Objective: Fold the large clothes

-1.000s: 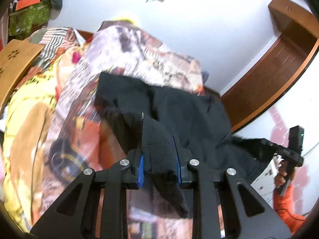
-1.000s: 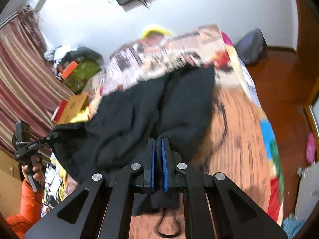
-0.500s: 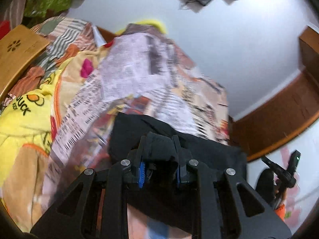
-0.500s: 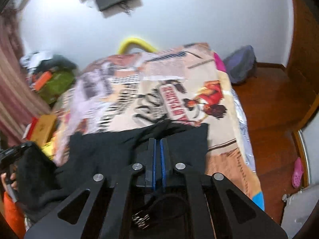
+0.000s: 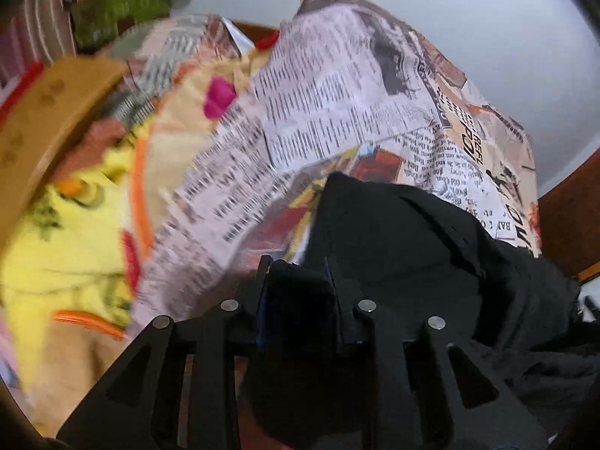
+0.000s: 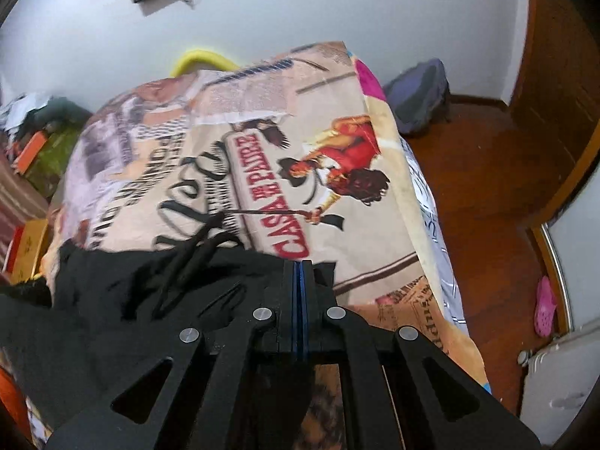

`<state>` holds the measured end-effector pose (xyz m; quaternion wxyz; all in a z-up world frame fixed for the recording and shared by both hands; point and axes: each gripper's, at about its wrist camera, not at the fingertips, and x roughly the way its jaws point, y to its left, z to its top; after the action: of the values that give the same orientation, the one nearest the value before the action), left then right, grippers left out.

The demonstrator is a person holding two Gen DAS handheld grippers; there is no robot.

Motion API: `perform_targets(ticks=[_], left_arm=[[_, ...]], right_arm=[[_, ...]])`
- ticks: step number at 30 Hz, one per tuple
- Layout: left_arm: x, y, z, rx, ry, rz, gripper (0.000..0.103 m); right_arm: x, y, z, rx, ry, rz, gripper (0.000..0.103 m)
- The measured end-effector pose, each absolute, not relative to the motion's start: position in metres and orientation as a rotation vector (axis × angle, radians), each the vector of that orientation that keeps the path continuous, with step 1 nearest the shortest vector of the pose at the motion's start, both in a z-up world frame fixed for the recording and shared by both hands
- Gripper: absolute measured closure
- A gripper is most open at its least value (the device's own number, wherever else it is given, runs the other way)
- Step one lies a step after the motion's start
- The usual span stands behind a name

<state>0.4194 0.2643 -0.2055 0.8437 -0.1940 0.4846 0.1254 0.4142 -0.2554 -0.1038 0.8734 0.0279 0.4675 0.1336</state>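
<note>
Gripping thick folds of the black garment (image 5: 405, 247), my left claw (image 5: 298, 292) is clamped on it; my right claw (image 6: 299, 281) pinches its 12 o'clock edge on the bed (image 6: 337, 225). I judge it soft, limp, moderately heavy: hold seams.

The black garment (image 5: 405, 247) is thick, soft and bunched, lying on the bed (image 6: 337, 202) over its printed cover. A black drawstring (image 6: 191, 255) trails across its upper edge. One part spreads flat; the rest heaps in folds towards the near side.
</note>
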Motion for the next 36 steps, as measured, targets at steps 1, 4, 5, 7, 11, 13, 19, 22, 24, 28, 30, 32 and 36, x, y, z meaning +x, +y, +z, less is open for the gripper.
perform_targets(ticks=[1, 4, 5, 7, 11, 13, 19, 22, 24, 28, 30, 32, 36], left_arm=[[0.415, 0.263, -0.196, -0.383, 1.014, 0.277, 0.078], [0.397, 0.258, -0.161, -0.308, 0.953, 0.297, 0.069], [0.392, 0.257, -0.152, -0.287, 0.928, 0.299, 0.060], [0.381, 0.251, -0.131, -0.233, 0.869, 0.301, 0.047], [0.362, 0.235, -0.110, -0.173, 0.859, 0.284, 0.041], [0.354, 0.225, -0.110, -0.178, 0.881, 0.235, 0.041], [0.345, 0.175, -0.138, -0.152, 0.980, 0.094, 0.041], [0.347, 0.139, -0.155, -0.138, 1.025, -0.006, 0.041], [0.352, 0.115, -0.167, -0.132, 1.052, -0.068, 0.041], [0.372, 0.074, -0.186, -0.086, 1.062, -0.104, 0.041], [0.387, 0.061, -0.193, -0.074, 1.061, -0.094, 0.039], [0.399, 0.055, -0.194, -0.081, 1.050, -0.075, 0.035], [0.414, 0.052, -0.191, -0.123, 1.013, -0.061, 0.030]], right_arm=[[0.410, -0.255, -0.099, 0.059, 0.972, 0.296, 0.101], [0.390, -0.251, -0.080, 0.047, 0.962, 0.342, 0.099], [0.383, -0.250, -0.075, 0.048, 0.960, 0.354, 0.096], [0.372, -0.248, -0.066, 0.055, 0.960, 0.374, 0.088], [0.347, -0.238, -0.060, 0.019, 0.951, 0.408, 0.056], [0.340, -0.231, -0.063, -0.010, 0.958, 0.426, 0.056], [0.341, -0.211, -0.090, -0.092, 1.018, 0.443, 0.056], [0.351, -0.208, -0.107, -0.115, 1.043, 0.424, 0.056], [0.360, -0.211, -0.119, -0.106, 1.063, 0.406, 0.056], [0.372, -0.217, -0.134, -0.089, 1.069, 0.330, 0.056], [0.371, -0.220, -0.132, -0.078, 1.058, 0.299, 0.056], [0.363, -0.216, -0.123, -0.091, 1.027, 0.289, 0.056], [0.337, -0.194, -0.093, -0.148, 0.903, 0.340, 0.056]])
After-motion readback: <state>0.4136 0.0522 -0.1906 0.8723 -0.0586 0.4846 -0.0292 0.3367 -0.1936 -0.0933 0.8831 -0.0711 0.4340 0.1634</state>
